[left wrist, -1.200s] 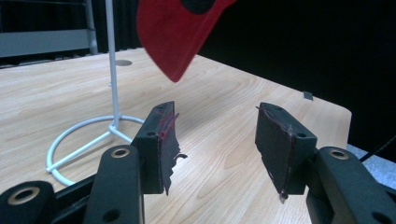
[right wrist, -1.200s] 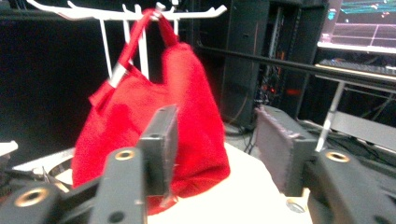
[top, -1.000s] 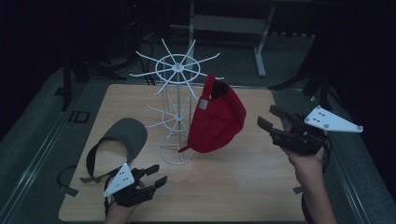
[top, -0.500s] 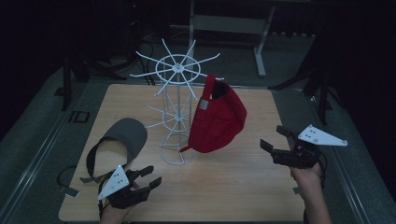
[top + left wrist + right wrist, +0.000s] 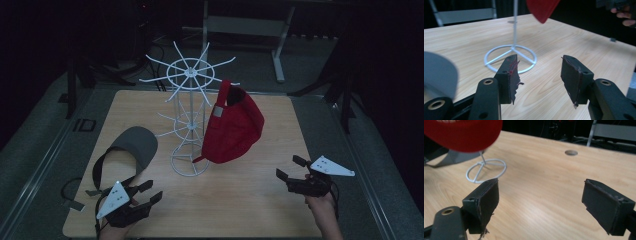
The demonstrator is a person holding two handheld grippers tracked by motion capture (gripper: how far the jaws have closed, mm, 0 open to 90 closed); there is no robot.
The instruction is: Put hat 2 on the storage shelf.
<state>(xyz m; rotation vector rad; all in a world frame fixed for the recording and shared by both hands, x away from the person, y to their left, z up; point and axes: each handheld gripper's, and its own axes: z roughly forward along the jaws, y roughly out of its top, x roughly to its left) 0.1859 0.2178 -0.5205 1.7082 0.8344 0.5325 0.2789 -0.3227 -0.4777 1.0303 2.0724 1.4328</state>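
Red cap hung on white rack, grey cap flat near left gripper, half-open, empty; right gripper, jaws just opened wide, empty; risk: snagging the light rack tips it.

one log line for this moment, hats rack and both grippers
red cap: hanging on white wire rack | grey cap: on table | left gripper: open, empty | right gripper: open, empty, jaws just opened

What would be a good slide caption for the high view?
Red cap hangs on white wire rack, grey cap lies on table, both grippers empty.
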